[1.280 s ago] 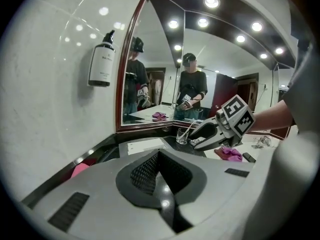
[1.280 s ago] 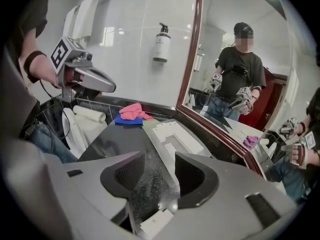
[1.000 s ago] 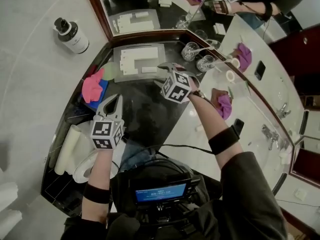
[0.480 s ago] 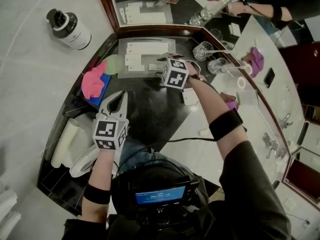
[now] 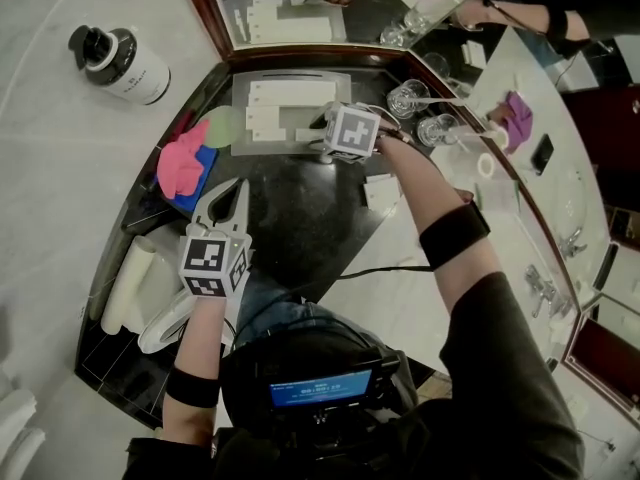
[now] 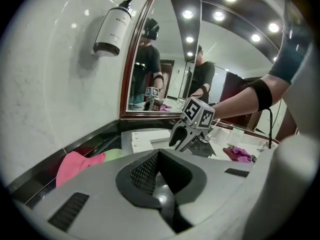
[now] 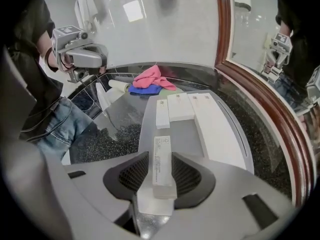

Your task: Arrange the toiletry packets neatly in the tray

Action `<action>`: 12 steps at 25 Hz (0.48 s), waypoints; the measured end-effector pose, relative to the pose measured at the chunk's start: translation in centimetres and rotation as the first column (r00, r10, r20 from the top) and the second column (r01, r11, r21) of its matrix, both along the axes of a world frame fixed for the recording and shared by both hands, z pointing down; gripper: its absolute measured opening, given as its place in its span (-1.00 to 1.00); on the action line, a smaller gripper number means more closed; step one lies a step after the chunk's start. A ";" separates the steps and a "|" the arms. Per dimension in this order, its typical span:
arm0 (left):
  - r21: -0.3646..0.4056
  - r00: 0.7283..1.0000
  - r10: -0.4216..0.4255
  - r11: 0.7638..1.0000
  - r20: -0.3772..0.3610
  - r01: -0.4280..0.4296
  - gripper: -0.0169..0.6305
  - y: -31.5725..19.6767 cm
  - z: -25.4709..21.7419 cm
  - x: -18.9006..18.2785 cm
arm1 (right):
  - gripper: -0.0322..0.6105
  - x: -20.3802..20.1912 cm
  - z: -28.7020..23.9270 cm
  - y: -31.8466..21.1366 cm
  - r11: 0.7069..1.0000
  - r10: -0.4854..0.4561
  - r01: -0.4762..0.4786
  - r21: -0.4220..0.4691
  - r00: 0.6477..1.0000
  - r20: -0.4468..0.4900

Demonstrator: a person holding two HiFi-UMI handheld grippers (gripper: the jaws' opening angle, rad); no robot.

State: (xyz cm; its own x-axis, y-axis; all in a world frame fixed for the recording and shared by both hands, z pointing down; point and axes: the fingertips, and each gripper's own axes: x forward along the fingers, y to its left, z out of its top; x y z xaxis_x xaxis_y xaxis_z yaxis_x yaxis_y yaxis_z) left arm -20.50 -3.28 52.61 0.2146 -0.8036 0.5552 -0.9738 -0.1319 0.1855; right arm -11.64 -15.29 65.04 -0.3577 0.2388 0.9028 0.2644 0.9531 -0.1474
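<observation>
A clear tray lies on the black counter under the mirror, with white toiletry packets lined along its far side. My right gripper points steeply down into it. Its jaws have just been closing and now grip a long white packet that lies on the tray floor. More packets lie ahead of it in the tray. My left gripper hovers over the counter nearer the person, shut and holding nothing. In the left gripper view, the right gripper stands over the tray.
A pink cloth on a blue one lies left of the tray, and two drinking glasses stand to its right. A soap bottle hangs on the wall. A rolled towel lies at the counter's left end.
The right gripper has dropped toward the tray and tipped steeply downward, and its jaws have closed round the packet. The left gripper has sunk slightly.
</observation>
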 end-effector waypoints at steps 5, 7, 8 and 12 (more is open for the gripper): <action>-0.002 1.000 0.006 1.000 -0.008 -0.006 -0.95 -0.1 0.2 0.7 | -0.52 -0.5 -0.6 0.3 0.999 -0.036 0.036 0.030 0.999 -0.005; -0.005 1.000 0.012 1.000 -0.013 -0.012 -0.95 -0.1 0.1 1.0 | -0.52 -0.4 -0.5 0.3 0.999 -0.035 0.035 0.041 0.999 -0.008; -0.006 1.000 0.014 1.000 -0.014 -0.014 -0.95 -0.1 0.1 1.1 | -0.53 -0.4 -0.5 0.3 0.999 -0.031 0.031 0.043 1.000 -0.005; -0.008 1.000 0.007 1.000 -0.012 -0.007 -0.95 0.3 0.5 0.8 | -0.54 -0.3 -0.6 0.1 0.999 -0.016 0.016 0.047 1.000 0.007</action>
